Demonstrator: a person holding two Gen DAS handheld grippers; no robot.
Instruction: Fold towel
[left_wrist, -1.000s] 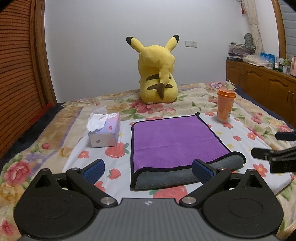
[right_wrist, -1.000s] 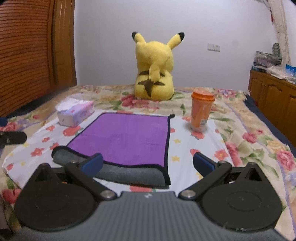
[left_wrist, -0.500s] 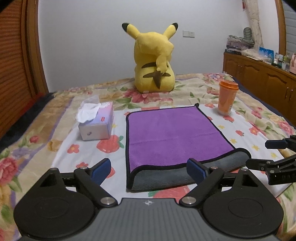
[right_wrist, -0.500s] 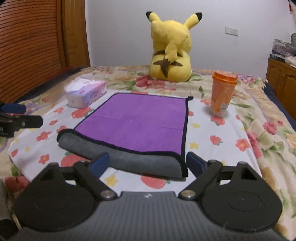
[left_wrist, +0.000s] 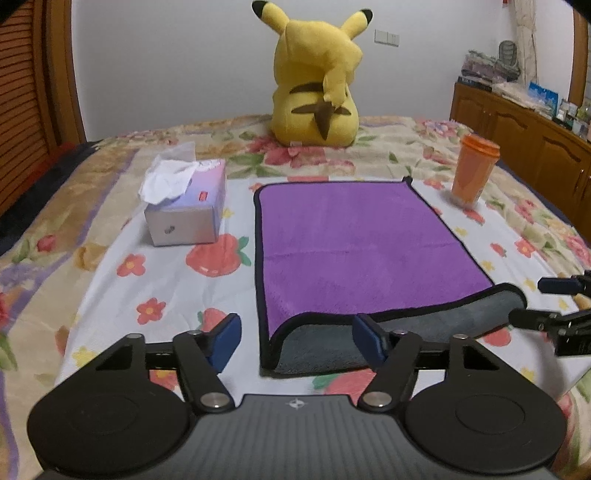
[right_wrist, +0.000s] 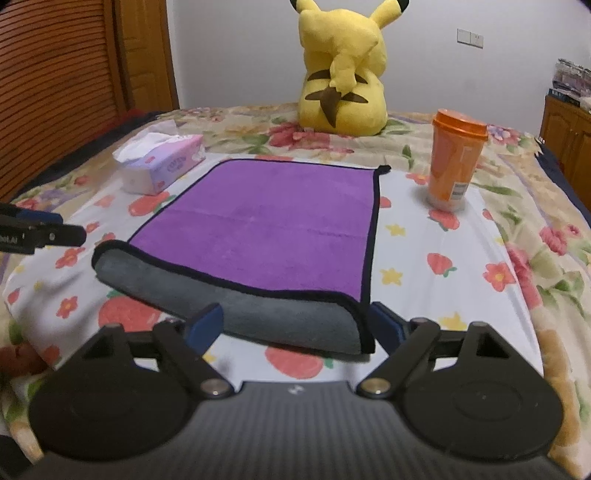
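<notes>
Purple towel (left_wrist: 354, 243) folded flat, grey underside showing, both hand-held grippers spread wide

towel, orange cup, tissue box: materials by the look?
Towel: plush microfibre by the look, matte fuzzy nap, purple face, grey underside showing at the rolled near edge, black stitched binding.
Orange cup: likely plastic, slightly translucent wall, smooth ribbed lid, printed label.
Tissue box: looks like printed cardboard with a faint sheen; crumpled white tissue sticks out on top.
</notes>
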